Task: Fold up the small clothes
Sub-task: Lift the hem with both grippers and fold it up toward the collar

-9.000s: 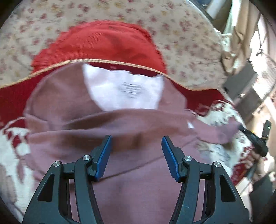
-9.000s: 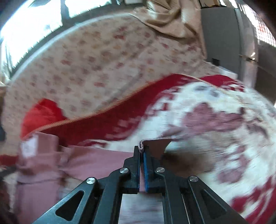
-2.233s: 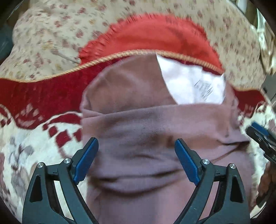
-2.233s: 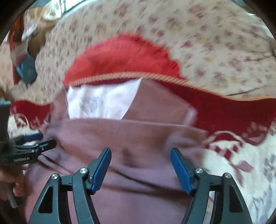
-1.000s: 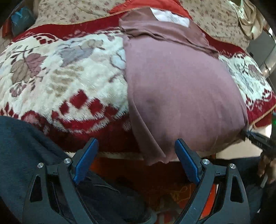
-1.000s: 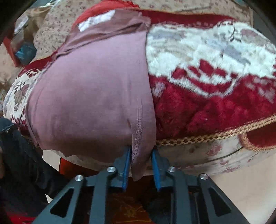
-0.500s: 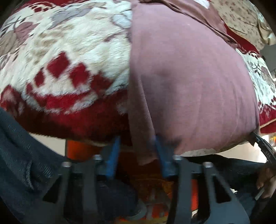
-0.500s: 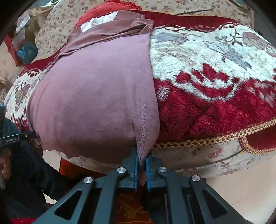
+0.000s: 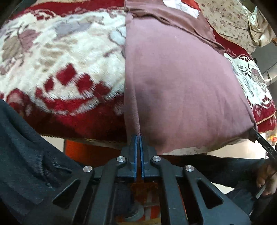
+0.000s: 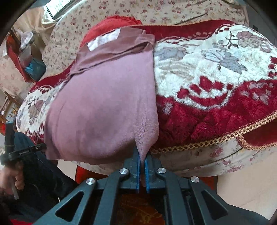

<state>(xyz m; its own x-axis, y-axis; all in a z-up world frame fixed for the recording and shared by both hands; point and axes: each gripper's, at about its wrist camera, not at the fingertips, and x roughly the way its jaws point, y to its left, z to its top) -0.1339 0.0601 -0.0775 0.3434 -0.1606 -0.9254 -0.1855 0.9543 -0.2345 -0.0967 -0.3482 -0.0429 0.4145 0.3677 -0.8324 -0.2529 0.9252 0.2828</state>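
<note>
Mauve-pink cotton garment (image 9: pixel 181 90) spread on red-and-cream floral plush blanket (image 9: pixel 57 65), long axis running near to far, white label end (image 10: pixel 103 39) pointing far. Near hem overhanging blanket edge. Left gripper (image 9: pixel 138 138) pinching near-left hem corner; right gripper (image 10: pixel 142 155) pinching near-right hem corner. Flower-print beige cushion (image 10: pixel 155 12) beyond.

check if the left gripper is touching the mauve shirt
Touching. The left wrist view shows the left gripper with its fingers shut on the bottom corner of the mauve shirt, no gap between them.
</note>
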